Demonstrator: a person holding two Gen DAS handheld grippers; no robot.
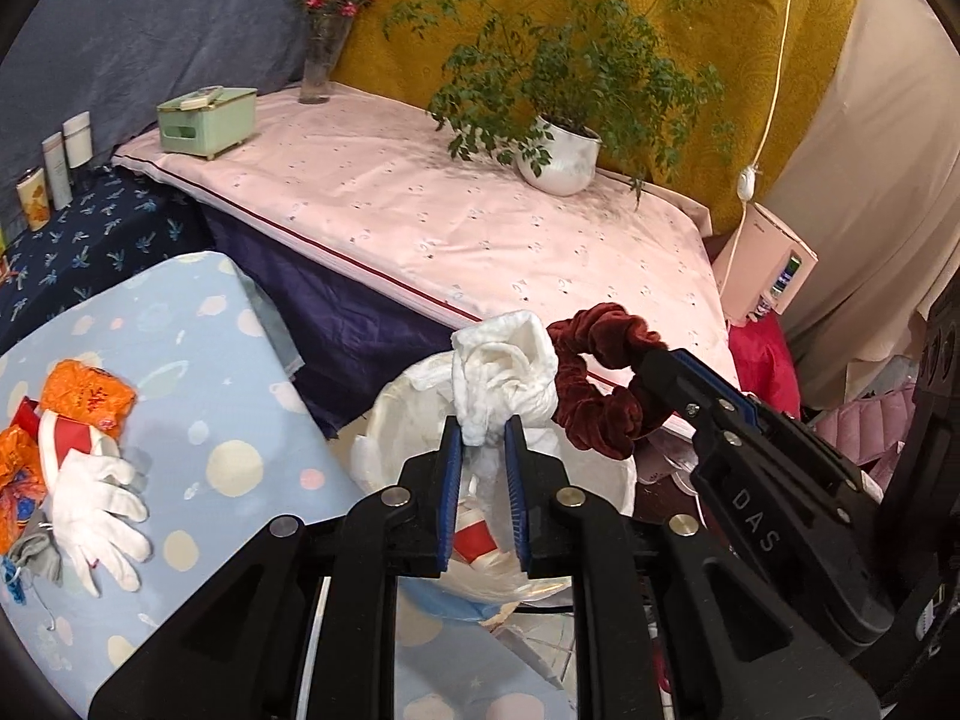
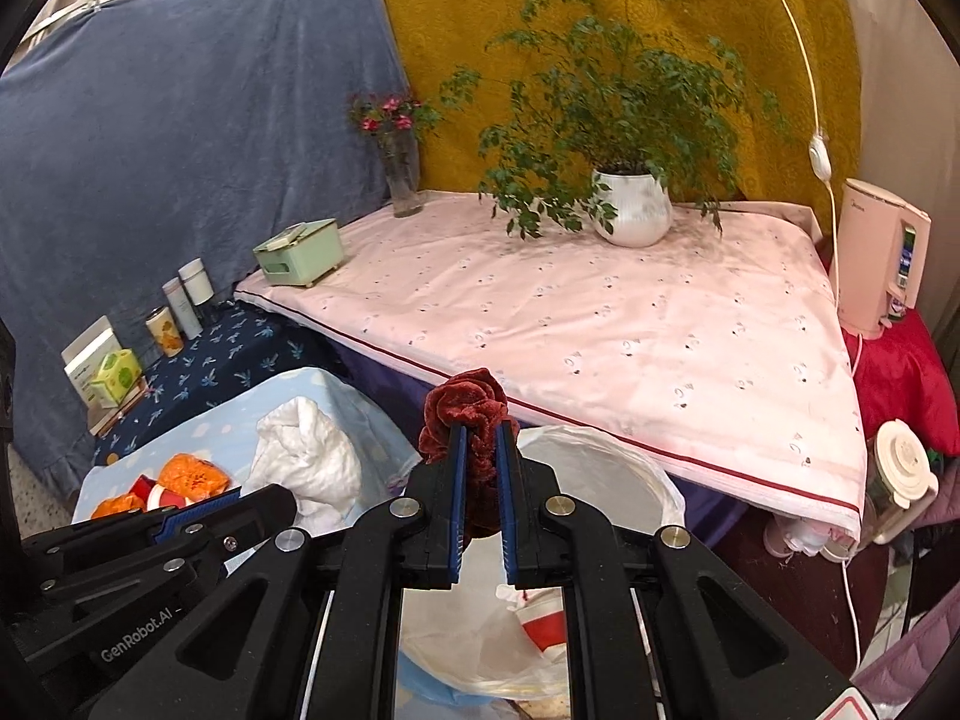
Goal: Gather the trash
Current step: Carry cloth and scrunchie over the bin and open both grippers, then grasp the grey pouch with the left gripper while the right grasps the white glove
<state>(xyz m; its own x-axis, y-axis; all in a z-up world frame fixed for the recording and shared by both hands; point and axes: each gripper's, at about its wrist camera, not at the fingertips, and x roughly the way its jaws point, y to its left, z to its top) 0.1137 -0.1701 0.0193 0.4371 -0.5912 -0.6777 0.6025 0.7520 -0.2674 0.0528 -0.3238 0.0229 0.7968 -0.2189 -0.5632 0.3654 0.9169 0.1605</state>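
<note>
potted plant [image 2: 630, 204] | flower vase [image 2: 402, 180] | green box [image 2: 299, 253] (all on pink cloth [image 2: 600, 312])

The dark red velvet scrunchie [image 2: 465, 420] looks plush and faintly shiny, the crumpled white cloth wad [image 1: 504, 375] soft and matt. Both tongs are matt black plastic with ribbed blue rubber pads [image 1: 451, 468] and bright metal rivets. The thin translucent white plastic bin liner [image 2: 600, 474] is glossy and wrinkled.
</note>
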